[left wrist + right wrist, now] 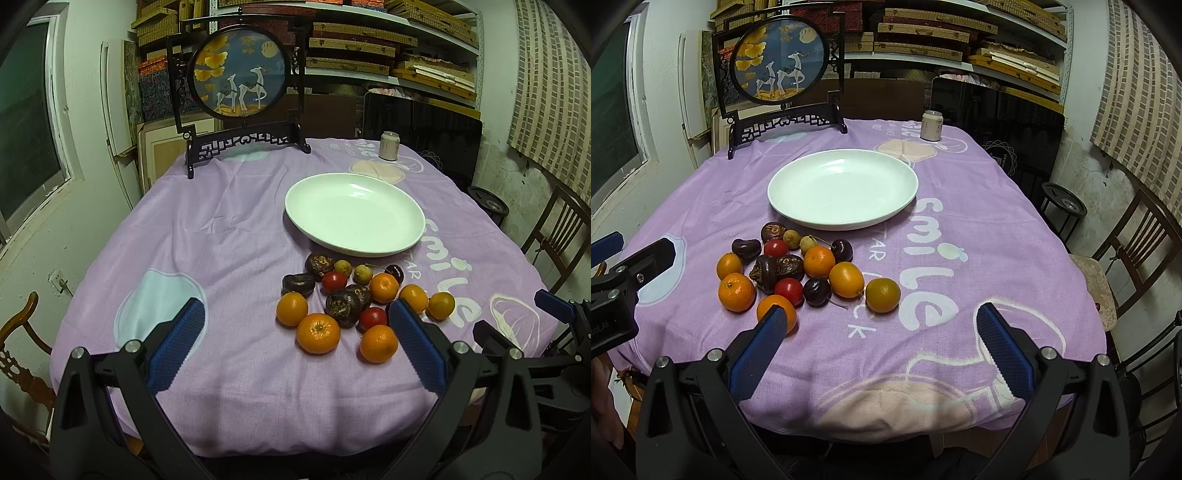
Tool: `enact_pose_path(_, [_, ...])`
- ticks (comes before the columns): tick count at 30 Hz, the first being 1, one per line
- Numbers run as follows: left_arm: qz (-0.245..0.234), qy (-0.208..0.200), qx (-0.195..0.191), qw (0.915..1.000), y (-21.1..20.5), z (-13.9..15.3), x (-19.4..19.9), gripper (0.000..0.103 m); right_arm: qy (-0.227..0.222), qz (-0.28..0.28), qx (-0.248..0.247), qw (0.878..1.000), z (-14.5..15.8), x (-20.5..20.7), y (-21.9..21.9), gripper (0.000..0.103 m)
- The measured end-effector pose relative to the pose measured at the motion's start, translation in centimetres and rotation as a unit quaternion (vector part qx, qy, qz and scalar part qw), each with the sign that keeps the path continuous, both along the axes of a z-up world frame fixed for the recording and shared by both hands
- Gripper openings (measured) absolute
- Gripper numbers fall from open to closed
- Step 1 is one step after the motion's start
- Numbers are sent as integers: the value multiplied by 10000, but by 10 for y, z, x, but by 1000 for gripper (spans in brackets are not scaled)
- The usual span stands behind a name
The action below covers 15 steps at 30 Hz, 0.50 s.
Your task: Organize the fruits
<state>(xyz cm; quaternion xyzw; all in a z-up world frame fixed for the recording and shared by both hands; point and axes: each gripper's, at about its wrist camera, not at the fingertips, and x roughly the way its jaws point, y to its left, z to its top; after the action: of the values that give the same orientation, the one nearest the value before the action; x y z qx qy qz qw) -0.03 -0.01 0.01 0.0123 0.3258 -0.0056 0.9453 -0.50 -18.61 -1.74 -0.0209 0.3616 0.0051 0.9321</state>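
A pile of small fruits [351,299] lies on the purple tablecloth: several oranges, two red tomatoes, dark brown fruits, cherries and two yellowish longans. It also shows in the right wrist view [798,273]. An empty white plate [314,221] [798,210] sits just behind the pile. My left gripper [295,325] is open and empty, held above the near side of the pile. My right gripper [882,328] is open and empty, to the right of the pile near the table's front edge; its fingers [554,304] show at the right of the left wrist view.
A round deer picture in a black stand [240,74] [779,59] is at the table's back left. A drink can [389,146] [931,125] stands at the back right. Wooden chairs [1137,251] flank the table. Shelves of boxes [369,44] fill the back wall.
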Motion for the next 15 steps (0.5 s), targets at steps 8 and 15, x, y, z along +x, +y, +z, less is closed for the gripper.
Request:
enact_pose_path(8, [-3,8,-15,10000,0,0,0,101,3,0,-2,10000,0,0,0,102])
enact_pose_path(15, [-6,15,-18,10000,0,0,0,101,9,1,-5,10000,-1,0,0,102])
